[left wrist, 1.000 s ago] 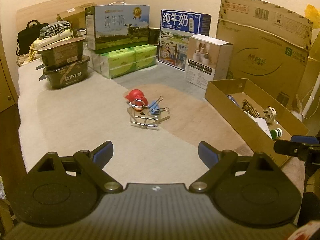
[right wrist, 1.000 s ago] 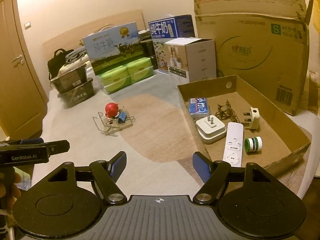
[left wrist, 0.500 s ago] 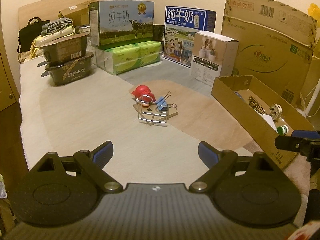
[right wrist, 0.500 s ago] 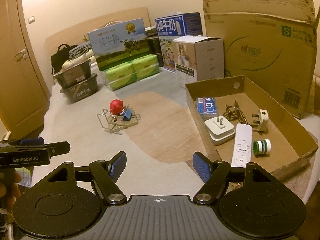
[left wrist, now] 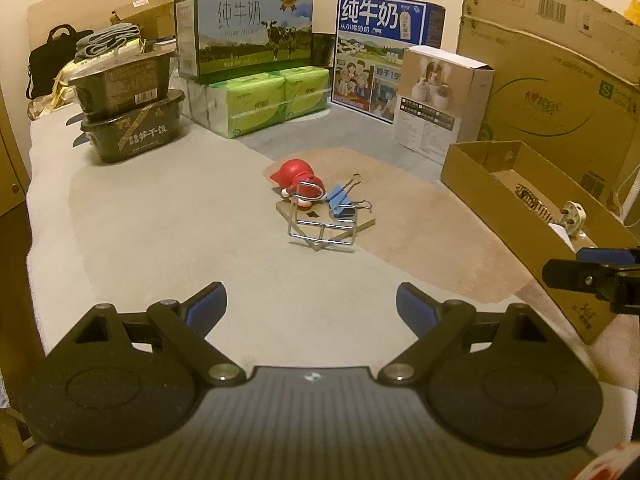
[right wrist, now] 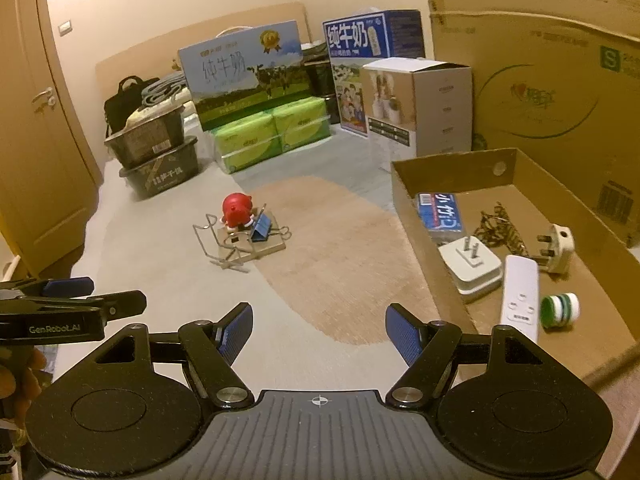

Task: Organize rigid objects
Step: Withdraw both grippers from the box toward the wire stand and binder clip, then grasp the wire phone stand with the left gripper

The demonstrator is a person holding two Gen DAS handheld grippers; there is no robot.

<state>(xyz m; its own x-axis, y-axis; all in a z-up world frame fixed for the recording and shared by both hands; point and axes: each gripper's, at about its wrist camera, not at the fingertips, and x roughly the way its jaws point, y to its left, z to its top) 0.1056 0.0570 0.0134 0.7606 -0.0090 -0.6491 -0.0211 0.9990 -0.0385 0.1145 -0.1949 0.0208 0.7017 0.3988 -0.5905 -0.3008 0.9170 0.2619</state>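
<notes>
A red toy figure, a blue binder clip, a wire stand and a flat wooden piece lie together mid-bed. They also show in the right wrist view: toy, clip, wire stand. An open cardboard tray on the right holds a blue pack, white adapter, remote, plug, green-white cap and a tangled chain. My left gripper and right gripper are open and empty, short of the pile.
Milk cartons, green tissue packs, stacked black food tubs, a white box and big cardboard boxes line the back. A door stands at left. The other gripper shows at each view's edge.
Both grippers moved forward a little toward the pile and tray; the objects appear slightly closer. Nothing was taken hold of or moved.
</notes>
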